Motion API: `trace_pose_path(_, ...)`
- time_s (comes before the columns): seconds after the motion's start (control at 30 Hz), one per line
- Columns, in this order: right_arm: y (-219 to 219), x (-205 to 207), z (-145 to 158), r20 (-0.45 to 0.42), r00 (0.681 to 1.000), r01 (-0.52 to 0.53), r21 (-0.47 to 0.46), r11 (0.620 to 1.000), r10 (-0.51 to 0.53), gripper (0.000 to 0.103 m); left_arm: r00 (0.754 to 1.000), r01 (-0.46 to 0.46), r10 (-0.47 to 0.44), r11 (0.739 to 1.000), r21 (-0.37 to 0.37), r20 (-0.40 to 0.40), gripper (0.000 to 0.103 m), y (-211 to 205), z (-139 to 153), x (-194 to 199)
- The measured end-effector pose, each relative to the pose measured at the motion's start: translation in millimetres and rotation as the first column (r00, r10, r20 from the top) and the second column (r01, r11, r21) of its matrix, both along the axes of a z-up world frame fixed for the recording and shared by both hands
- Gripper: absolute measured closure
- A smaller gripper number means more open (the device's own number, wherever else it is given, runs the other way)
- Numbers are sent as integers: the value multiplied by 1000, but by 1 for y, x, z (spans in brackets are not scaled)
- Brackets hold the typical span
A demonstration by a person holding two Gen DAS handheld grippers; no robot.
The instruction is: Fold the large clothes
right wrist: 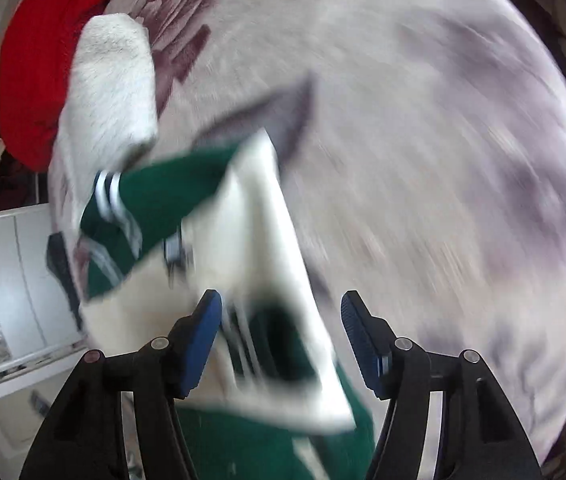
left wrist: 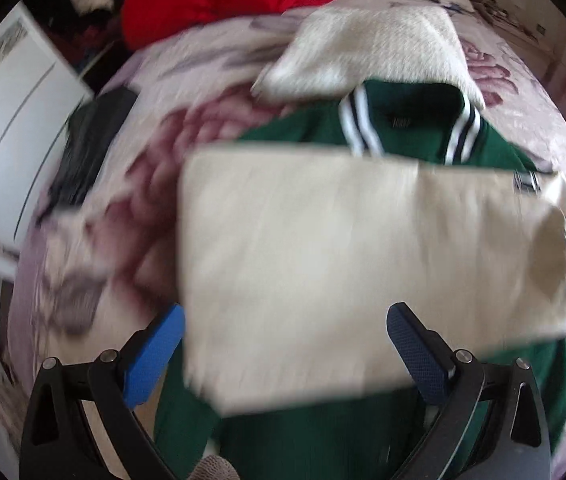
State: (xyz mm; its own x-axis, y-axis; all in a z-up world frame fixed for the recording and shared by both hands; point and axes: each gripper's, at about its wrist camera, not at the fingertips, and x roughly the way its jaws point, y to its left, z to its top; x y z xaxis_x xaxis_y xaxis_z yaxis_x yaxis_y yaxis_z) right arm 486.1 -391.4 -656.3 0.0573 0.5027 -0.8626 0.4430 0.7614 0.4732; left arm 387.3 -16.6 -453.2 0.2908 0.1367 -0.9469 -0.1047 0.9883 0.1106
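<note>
Green varsity jacket with cream sleeves and striped collar (left wrist: 403,128) lies on the floral-print bedspread (left wrist: 171,128), one cream sleeve folded across its chest. Left gripper (left wrist: 287,356) spread, empty; right gripper (right wrist: 281,340) spread around the sleeve cuff without pinching. Risk: loose sleeve slides, undoing the fold. White fluffy folded garment (left wrist: 367,52) touches the collar; room to the right.

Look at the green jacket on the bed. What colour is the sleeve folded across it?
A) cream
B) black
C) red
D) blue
A: in the left wrist view a cream sleeve lies across the green jacket, whose striped collar shows above it.
</note>
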Motion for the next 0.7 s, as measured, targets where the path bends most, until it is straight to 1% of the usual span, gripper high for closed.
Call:
trace_pose_path(0.07,-8,-51,12,-40,999,18,21,1000,-17,39,998,-35,35,999,-12,-49,0,11,7,-38)
trace_pose_path(0.13,-4,-113,16,-106,993,49,57,997,-43,38,994,-64,62,998,-17,-85,0,21,11,-71)
trace_pose_path(0.17,10,-143,16,-143,988,61,81,995,-49,38,990,-83,81,996,-14,-112,0,29,12,-96)
trace_pose_path(0.23,33,-217,14,-215,976,73,143,987,-42,38,984,-100,97,995,-11,-152,0,37,11,-127)
trace_pose_path(0.27,51,-246,10,-236,971,79,162,984,-39,38,977,-104,100,995,-9,-187,0,44,5,-150)
trace_pose_path(0.3,74,-278,6,-262,965,82,181,980,-33,38,973,-102,98,995,-9,-207,0,46,1,-161)
trace_pose_path(0.37,126,-332,-16,-325,945,113,246,963,-28,38,966,-89,82,996,-17,-244,0,56,-12,-197)
trace_pose_path(0.4,157,-366,-31,-374,926,158,290,944,-40,38,965,-80,74,997,-13,-251,0,59,-17,-210)
trace_pose_path(0.43,174,-387,-40,-394,917,194,308,931,-61,38,962,-72,68,997,-7,-264,0,63,-22,-223)
trace_pose_path(0.47,196,-409,-52,-407,910,227,314,922,-85,38,960,-70,65,998,-9,-273,0,67,-27,-234)
trace_pose_path(0.5,212,-431,-63,-416,903,239,281,930,-106,38,959,-75,69,997,-11,-276,0,72,-30,-244)
trace_pose_path(0.53,221,-453,-71,-422,893,276,237,931,-158,38,956,-88,79,996,-18,-282,0,78,-33,-253)
trace_pose_path(0.57,231,-468,-81,-427,879,331,220,918,-215,38,954,-107,92,994,-37,-285,0,84,-34,-262)
trace_pose_path(0.6,238,-483,-90,-431,857,399,213,892,-280,38,951,-130,109,990,-56,-288,0,90,-36,-269)
trace_pose_path(0.63,242,-495,-97,-424,833,474,214,854,-356,38,948,-148,123,987,-66,-293,0,96,-37,-273)
trace_pose_path(0.7,247,-507,-103,-377,801,569,238,787,-465,38,939,-205,171,975,-90,-297,0,112,-40,-288)
